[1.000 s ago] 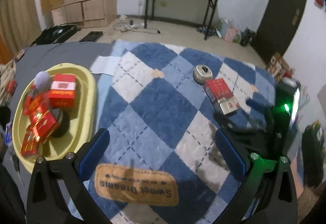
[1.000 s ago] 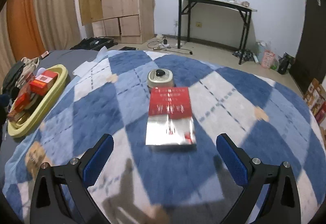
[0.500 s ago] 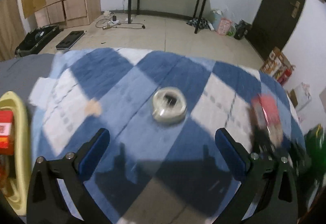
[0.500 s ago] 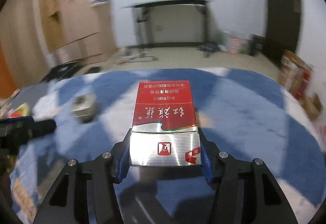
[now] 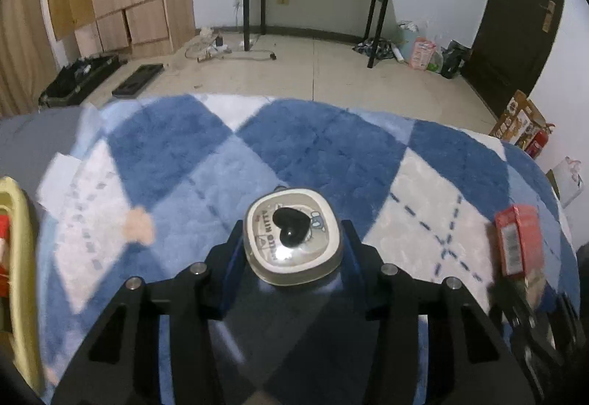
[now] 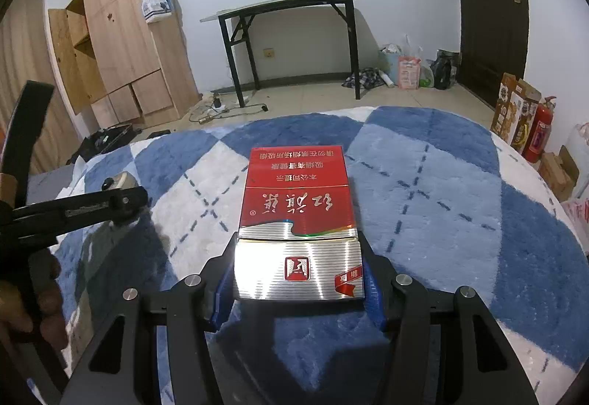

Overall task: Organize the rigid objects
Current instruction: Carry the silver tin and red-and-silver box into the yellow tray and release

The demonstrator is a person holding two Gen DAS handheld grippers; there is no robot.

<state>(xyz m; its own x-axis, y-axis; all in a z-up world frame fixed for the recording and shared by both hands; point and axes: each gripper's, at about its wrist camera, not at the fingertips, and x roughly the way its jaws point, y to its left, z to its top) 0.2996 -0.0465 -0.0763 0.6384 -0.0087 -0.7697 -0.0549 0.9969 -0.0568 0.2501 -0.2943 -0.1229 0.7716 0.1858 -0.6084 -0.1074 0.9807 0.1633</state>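
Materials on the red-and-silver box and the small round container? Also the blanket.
Red-and-silver box: glossy printed card, foil-like silver band with glare. Round container: probably plastic, cream, shiny highlight, black heart knob; could be tin. Blanket: fuzzy plush fabric.

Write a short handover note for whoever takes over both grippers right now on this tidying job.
Left gripper: jaws closing around the small round tin on the blue checked blanket; tin sits between the pads.
Right gripper: shut on the red and silver box, gripped at its silver end.
Yellow basin at the left edge already holds red boxes.
Done: both loose things reached.
Left: probably finish the tin grip, then carry tin and box to the basin.
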